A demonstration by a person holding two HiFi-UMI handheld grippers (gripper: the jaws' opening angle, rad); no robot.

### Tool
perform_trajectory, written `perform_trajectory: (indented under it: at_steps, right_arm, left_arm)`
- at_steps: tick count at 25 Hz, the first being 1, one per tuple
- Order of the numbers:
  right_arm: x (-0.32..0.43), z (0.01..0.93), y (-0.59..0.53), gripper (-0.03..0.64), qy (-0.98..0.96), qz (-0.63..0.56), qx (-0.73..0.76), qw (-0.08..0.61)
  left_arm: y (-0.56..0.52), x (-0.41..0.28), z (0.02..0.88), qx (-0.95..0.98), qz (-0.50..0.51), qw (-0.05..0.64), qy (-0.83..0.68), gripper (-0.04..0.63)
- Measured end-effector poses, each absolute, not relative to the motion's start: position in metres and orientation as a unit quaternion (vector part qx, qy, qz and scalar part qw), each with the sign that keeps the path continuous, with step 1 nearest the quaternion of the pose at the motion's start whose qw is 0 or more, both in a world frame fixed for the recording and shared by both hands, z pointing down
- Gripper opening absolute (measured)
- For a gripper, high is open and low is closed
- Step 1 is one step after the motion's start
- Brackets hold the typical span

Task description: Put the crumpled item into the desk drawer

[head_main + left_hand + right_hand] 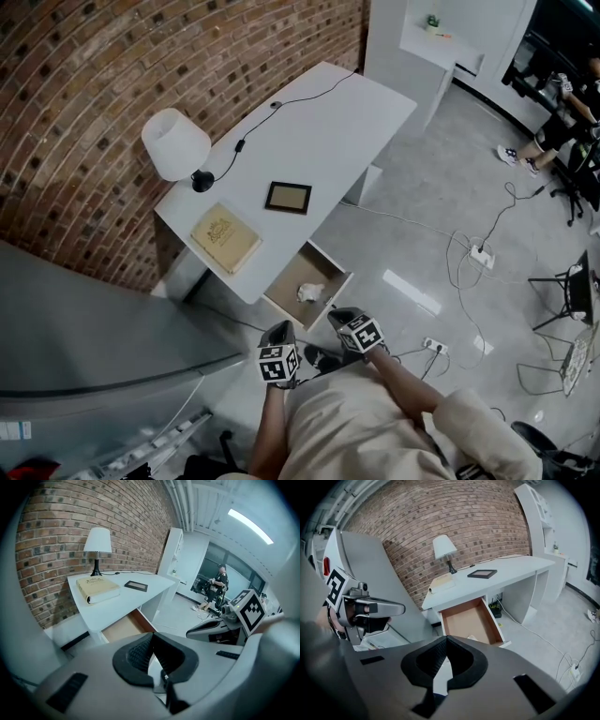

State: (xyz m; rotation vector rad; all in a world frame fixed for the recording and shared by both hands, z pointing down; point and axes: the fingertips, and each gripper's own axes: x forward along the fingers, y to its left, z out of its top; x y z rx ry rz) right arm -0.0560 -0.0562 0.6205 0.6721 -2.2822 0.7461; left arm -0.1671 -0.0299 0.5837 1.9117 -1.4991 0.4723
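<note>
1. Nearest the body, the left gripper (280, 330) has its jaws pressed together on nothing.
2. Just beside it, the right gripper (346, 319) is likewise closed and empty.
3. The crumpled item (310, 292) lies in the open drawer (292, 270), toward its near end.
4. Beyond the drawer, the desk (323, 127) carries a book (225, 237), a frame (288, 197) and a lamp (175, 142).

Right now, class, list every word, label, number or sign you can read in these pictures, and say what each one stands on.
No text here can be read.
Book: an emblem is printed on the cover, too blurred to read.
Marker cubes: black-and-white square patterns only, no letters or numbers.
Picture frame: dark, nothing legible.
</note>
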Motion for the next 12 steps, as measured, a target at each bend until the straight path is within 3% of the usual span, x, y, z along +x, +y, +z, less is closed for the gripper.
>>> perform_trajectory:
  at_steps: [12]
  right_arm:
    - [-0.07, 0.621, -0.058, 0.025, -0.871, 0.296, 0.24, 0.309]
  left_arm:
    - [-0.034, -0.18, 0.581, 0.722, 0.175, 0.326, -0.584, 0.015]
